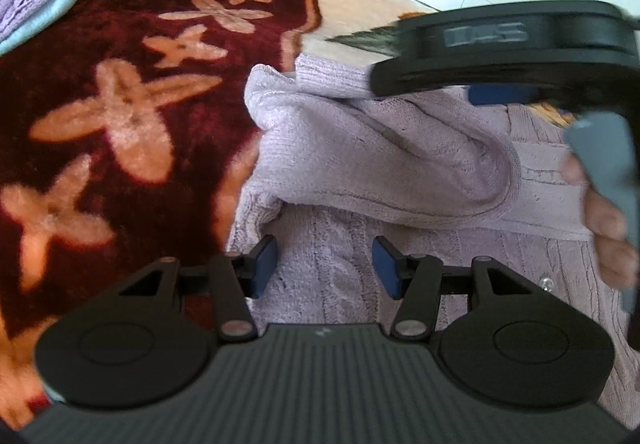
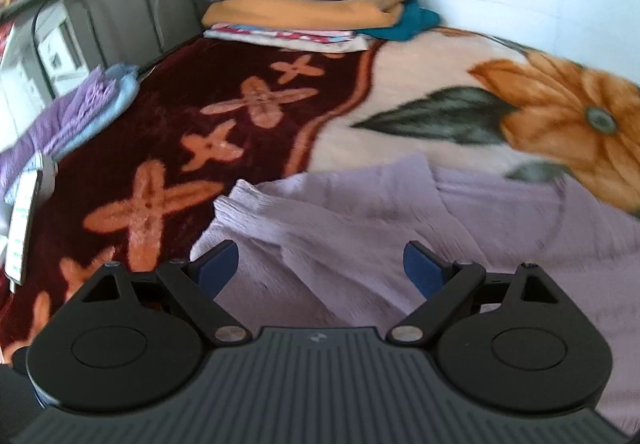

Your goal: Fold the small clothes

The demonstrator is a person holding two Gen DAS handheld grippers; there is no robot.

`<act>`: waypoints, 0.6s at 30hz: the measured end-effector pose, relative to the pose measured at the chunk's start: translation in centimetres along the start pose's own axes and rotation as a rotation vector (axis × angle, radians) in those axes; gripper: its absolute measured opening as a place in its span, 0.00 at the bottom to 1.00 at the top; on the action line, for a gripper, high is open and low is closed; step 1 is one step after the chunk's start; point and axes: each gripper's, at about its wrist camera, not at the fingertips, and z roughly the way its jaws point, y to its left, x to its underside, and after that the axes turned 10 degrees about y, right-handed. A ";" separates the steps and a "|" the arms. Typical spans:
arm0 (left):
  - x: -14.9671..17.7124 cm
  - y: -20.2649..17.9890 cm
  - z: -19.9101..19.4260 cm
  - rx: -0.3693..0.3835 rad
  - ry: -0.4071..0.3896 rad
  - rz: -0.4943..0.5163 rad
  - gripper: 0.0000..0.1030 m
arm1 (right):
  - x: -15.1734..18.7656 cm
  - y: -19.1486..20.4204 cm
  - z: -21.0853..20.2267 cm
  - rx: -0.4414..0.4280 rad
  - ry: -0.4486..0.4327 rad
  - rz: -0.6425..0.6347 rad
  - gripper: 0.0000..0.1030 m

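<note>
Both grippers hover wide open over the lilac sweater, gripping nothing

Left gripper [image 1: 325, 264] is right above the lilac knit sweater [image 1: 360, 164], blue pads spread, nothing between them; right gripper [image 2: 320, 268] likewise gapes empty, the sweater [image 2: 360, 228] spreading just ahead of and beneath its fingers. It lies on the patterned blanket [image 2: 168, 148], one sleeve [image 1: 384, 148] folded across the body. The long axis looks to run left-to-right across the right gripper's view, neckline off to its right. Risk, I'd say: that loose sleeve could slide open if a pad drags the fuzzy knit, or a pinch might catch only one layer. Folded stack [image 2: 312, 0] sits well ahead
</note>
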 end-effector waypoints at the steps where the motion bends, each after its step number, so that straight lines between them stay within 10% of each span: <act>1: 0.0 0.0 0.0 0.001 -0.002 0.000 0.54 | -0.4 0.6 0.6 0.021 0.009 -0.032 0.90; 4: 0.2 0.0 0.0 0.002 -0.006 0.005 0.54 | -1.1 2.2 2.3 0.074 0.023 -0.117 0.80; 10: 0.2 0.2 0.0 0.014 -0.010 -0.007 0.54 | -1.5 2.9 3.0 0.119 0.010 -0.185 0.14; 18: 0.2 0.2 0.0 0.014 -0.013 -0.013 0.54 | -0.7 -1.7 -4.6 0.192 -0.239 -0.042 0.08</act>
